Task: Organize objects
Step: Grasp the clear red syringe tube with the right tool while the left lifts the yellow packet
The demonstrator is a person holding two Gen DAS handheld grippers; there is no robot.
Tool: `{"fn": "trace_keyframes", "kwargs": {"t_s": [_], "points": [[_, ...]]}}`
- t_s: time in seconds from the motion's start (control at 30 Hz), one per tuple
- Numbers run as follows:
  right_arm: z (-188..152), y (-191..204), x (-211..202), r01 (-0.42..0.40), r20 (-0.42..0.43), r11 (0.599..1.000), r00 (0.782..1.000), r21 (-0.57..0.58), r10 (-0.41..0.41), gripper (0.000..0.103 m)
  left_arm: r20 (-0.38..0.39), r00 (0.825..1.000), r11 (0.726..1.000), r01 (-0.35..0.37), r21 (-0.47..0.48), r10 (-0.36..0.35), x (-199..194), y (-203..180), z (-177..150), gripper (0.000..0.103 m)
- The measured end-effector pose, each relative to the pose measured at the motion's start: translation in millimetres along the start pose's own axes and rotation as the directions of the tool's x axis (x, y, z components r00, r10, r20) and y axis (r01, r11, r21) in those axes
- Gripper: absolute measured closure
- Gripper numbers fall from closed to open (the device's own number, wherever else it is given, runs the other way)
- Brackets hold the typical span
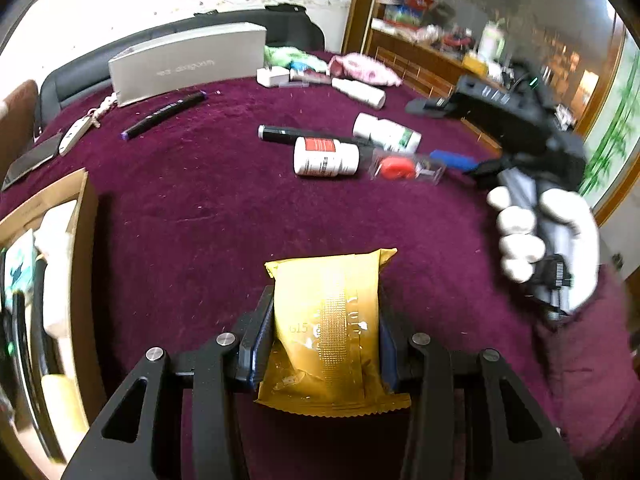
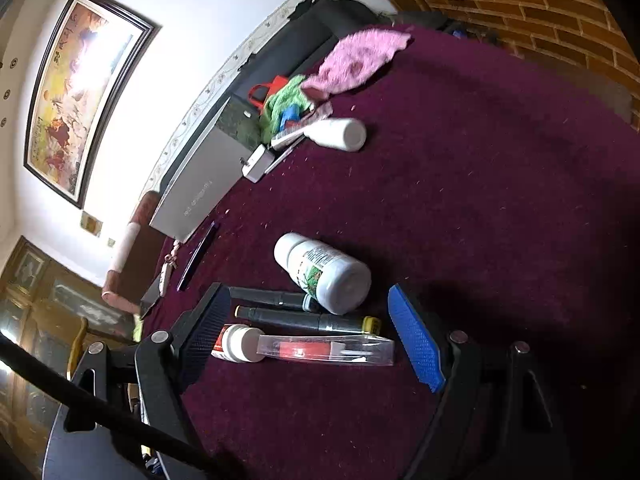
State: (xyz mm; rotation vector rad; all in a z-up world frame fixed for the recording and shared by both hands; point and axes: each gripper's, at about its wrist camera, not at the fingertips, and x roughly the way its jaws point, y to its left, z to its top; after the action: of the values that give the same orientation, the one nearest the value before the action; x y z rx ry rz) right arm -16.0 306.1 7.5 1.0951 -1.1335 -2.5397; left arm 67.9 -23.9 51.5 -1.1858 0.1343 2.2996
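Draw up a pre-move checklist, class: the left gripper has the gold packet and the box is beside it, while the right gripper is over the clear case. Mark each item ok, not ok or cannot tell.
1. Gold packet clamped between the left gripper fingers: ok.
2. Packet clear of the cloth: cannot tell.
3. Box within reach on the left: ok.
4. Free room in the box: cannot tell; it already holds items.
5. Right gripper open around the clear case: ok.
6. Only the case between its fingers: not ok; a white bottle and a dark pen lie there too.
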Motion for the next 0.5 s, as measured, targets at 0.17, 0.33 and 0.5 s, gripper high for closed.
{"fn": "trace_keyframes", "kwargs": {"t_s": [0.17, 0.33, 0.5], "points": [[-7, 5, 19, -0.097, -0.141, 0.995, 0.986, -0.023, 0.093, 0.02, 0.042, 0.999, 0.998, 0.012, -0.057, -0.009, -21, 16, -7, 0.064], [-33, 21, 17, -0.097, -0.198, 0.99, 0.977, -0.101, 0.075, 0.019, 0.067, 0.998, 0.992, 0.031, -0.118, -0.023, -38, 35, -14, 0.064], [-55, 43, 15, -0.024, -0.231, 0.975, 0.973, -0.222, -0.029, 0.02, 0.092, 0.995, 0.99, 0.049, -0.13, -0.037, -50, 43, -24, 0.064]]}}
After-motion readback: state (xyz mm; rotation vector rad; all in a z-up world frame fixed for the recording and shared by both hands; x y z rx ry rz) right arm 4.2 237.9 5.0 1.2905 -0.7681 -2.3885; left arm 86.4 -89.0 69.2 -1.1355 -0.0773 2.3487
